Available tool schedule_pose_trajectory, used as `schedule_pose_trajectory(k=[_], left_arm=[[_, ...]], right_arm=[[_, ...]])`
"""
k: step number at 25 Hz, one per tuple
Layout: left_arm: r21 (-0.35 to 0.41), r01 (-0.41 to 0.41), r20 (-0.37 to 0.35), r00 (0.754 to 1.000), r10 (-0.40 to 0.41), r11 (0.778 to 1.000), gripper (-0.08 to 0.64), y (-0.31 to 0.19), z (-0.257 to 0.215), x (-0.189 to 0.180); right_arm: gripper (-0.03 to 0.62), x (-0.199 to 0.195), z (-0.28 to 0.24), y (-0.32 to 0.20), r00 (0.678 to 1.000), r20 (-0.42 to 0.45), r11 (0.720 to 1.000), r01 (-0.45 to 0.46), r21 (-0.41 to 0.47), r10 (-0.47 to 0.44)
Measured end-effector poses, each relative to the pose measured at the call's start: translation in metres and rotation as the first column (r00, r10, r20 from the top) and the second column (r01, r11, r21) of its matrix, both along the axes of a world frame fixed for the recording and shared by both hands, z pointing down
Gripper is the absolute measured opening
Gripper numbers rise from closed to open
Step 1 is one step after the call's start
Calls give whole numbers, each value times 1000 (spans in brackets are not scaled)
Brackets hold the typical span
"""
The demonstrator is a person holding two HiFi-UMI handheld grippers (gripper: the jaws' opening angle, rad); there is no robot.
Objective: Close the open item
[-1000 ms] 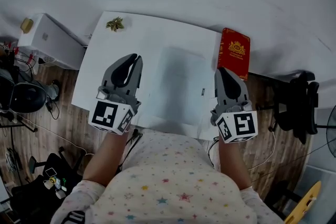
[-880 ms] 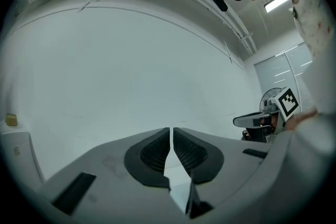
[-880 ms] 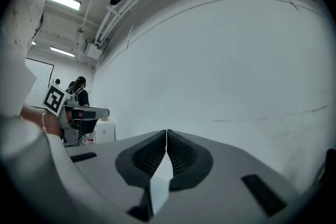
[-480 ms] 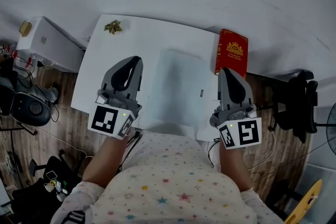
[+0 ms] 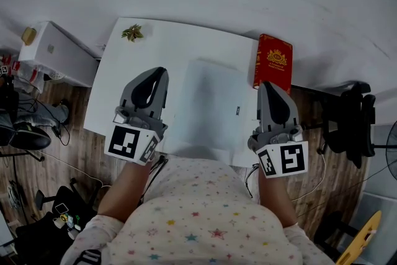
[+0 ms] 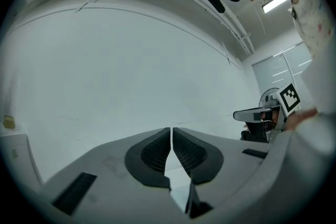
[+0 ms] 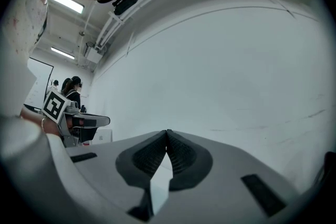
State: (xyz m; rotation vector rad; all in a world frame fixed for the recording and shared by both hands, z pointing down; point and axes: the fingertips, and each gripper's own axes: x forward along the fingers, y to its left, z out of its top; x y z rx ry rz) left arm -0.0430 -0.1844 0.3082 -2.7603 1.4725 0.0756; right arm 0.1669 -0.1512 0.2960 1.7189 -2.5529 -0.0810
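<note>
A white flat item (image 5: 208, 105), like a closed laptop or folder, lies in the middle of the white table (image 5: 118, 53) in the head view. My left gripper (image 5: 160, 69) is held above the table's left part, shut and empty. My right gripper (image 5: 265, 82) hovers over the table's right edge, also shut and empty. In the left gripper view the left gripper (image 6: 171, 128) points at a bare white wall, tips together. In the right gripper view the right gripper (image 7: 167, 132) likewise faces the wall with its tips closed. Neither gripper touches the white item.
A red book (image 5: 273, 63) lies at the table's right rear corner. A small dried plant sprig (image 5: 133, 32) sits at the left rear corner. A white cabinet (image 5: 53, 49) stands left of the table, a black chair (image 5: 356, 121) to the right.
Both grippers have shifted only slightly over the last second; the right one drifted a little lower in the head view. Nothing on the table has moved.
</note>
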Motion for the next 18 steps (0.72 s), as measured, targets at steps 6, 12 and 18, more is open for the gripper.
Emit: schedule_pose_trajectory(k=[6,12,18], left_arm=[[3,0,5,1000,0,1000,23,-1,0,0],[-1,0,9,1000,0,1000,23,-2,3,1],[1,-2,23,1000,2,1000,23,-2,4,1]], right_arm=[[0,0,4,-1,1000,4,1000,-5,-8,5],[0,1,5,-2,1000,6,1000,-6,-12,6],[0,0,6,-1,1000,6,1000,-6,-14,6]])
